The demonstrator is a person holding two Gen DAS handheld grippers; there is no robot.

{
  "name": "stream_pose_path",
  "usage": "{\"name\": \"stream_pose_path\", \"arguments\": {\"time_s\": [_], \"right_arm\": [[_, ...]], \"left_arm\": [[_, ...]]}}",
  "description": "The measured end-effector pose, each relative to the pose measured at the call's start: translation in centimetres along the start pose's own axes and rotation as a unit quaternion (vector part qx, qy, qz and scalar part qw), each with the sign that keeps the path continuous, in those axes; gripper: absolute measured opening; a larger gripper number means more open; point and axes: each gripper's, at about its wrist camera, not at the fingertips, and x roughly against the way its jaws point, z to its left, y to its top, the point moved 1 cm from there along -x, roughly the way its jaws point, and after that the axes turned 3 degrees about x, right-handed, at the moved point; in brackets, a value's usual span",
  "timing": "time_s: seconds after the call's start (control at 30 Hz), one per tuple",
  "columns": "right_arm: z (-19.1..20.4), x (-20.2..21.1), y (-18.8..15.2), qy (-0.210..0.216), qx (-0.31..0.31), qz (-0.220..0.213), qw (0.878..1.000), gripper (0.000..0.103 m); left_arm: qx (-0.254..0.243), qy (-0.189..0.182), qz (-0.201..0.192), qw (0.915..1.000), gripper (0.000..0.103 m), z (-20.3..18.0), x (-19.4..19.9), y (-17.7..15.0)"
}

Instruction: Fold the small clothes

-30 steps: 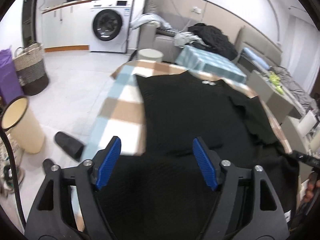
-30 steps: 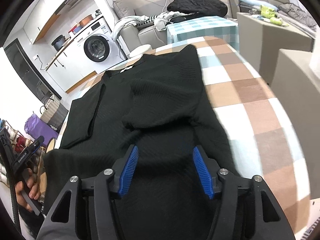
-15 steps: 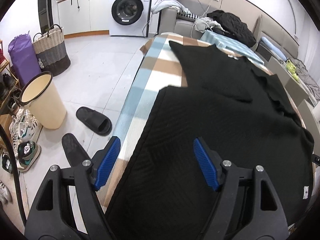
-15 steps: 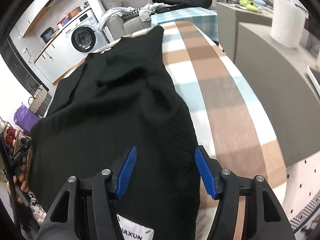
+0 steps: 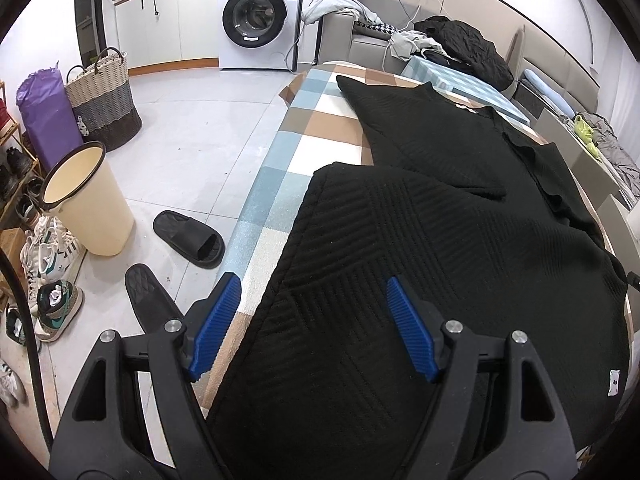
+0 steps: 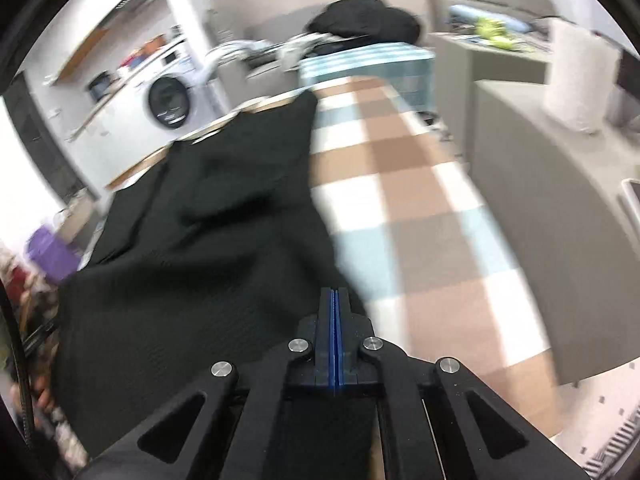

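- Where its blue pads stood apart a moment ago, the right gripper (image 6: 334, 300) is now pressed together at the black sweater's (image 5: 420, 280) near right edge; whether cloth is pinched is unclear.
- Left gripper (image 5: 312, 320) remains spread wide over the sweater's left hem, gripping nothing.
- Sweater lies on the checked table (image 5: 288, 152), so lifting the hem likely comes next.

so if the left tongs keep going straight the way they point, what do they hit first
Most likely the black knit garment lying on the checked table cover. The open left tongs point down at it, straddling its left edge; the gap to it is hard to judge.
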Motion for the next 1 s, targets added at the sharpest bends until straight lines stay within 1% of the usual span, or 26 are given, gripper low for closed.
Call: {"name": "stream_pose_path", "arguments": {"time_s": [0.03,0.07,0.13,0.2,0.27,0.33,0.37,0.4,0.43,0.47,0.5,0.53,0.57,0.63,0.7,0.77,0.8,0.87,0.93,1.0], "right_arm": [[-0.3,0.1,0.0,0.006,-0.005,0.008,1.000,0.011],[-0.5,0.3,-0.2,0.015,-0.012,0.010,1.000,0.030],[-0.6,1.1,-1.2,0.033,-0.018,0.008,0.999,0.056],[-0.3,1.1,-2.3,0.054,-0.009,0.022,0.998,0.056],[0.0,0.8,-3.4,0.047,-0.001,0.035,0.998,0.056],[0.6,0.0,-4.2,0.049,0.009,0.049,0.998,0.056],[0.9,-0.1,-4.4,0.042,0.018,0.046,0.998,0.053],[1.3,0.0,-4.3,0.034,0.032,0.038,0.998,0.046],[1.6,-0.1,-4.2,0.041,0.042,0.039,0.998,0.020],[1.7,-0.2,-4.0,0.052,0.044,0.038,0.997,0.007],[1.7,-0.1,-3.5,0.055,0.046,0.028,0.997,0.007],[1.7,0.0,-3.0,0.050,0.048,0.014,0.997,0.006],[1.6,0.2,-2.1,0.045,0.046,-0.003,0.998,0.005],[1.2,0.3,-0.6,0.039,0.030,-0.020,0.999,0.005],[1.0,-0.3,0.3,0.045,0.023,-0.018,0.999,0.006],[0.8,-0.7,0.4,0.045,0.025,-0.007,0.999,0.015],[0.6,-0.8,0.2,0.052,0.024,0.002,0.998,0.019],[0.0,-0.7,-0.4,0.061,0.017,0.006,0.998,0.039],[-0.3,-0.5,-1.6,0.071,0.017,0.016,0.997,0.046],[-0.5,-0.2,-2.8,0.075,0.024,0.021,0.997,0.046]], "left_arm": [[0.000,0.001,0.000,1.0000,0.073,0.0,0.0,0.0],[0.001,0.000,0.000,1.0000,0.073,-0.1,0.0,0.0],[0.002,-0.003,0.004,1.0000,0.073,-0.1,-0.1,0.1],[0.000,-0.008,0.007,0.9999,0.073,-0.4,-0.3,0.3],[-0.003,-0.012,0.011,0.9999,0.073,-0.8,-0.6,0.3],[-0.012,-0.017,0.016,0.9996,0.073,-1.3,-0.9,0.4],[-0.016,-0.014,0.017,0.9996,0.073,-1.6,-1.0,0.4],[-0.018,-0.011,0.017,0.9996,0.073,-1.7,-1.2,0.4],[-0.019,-0.012,0.017,0.9996,0.073,-1.7,-1.2,0.5],[-0.018,-0.014,0.017,0.9996,0.073,-1.8,-1.2,0.5],[-0.016,-0.015,0.016,0.9996,0.073,-1.7,-1.2,0.6],[-0.016,-0.015,0.015,0.9997,0.073,-1.7,-1.2,0.7],[-0.015,-0.015,0.014,0.9997,0.073,-1.5,-1.2,0.7],[-0.014,-0.014,0.014,0.9997,0.073,-1.4,-1.2,0.7],[-0.013,-0.018,0.018,0.9996,0.073,-1.3,-1.2,0.5],[-0.018,-0.018,0.025,0.9994,0.073,-1.5,-1.4,0.3],[-0.021,-0.018,0.028,0.9992,0.073,-1.4,-1.5,0.1],[-0.031,-0.016,0.038,0.9987,0.073,-1.6,-1.8,-0.1],[-0.036,-0.018,0.046,0.9981,0.073,-1.8,-2.1,-0.4],[-0.043,-0.018,0.045,0.9979,0.073,-1.9,-2.3,-0.6]]}}
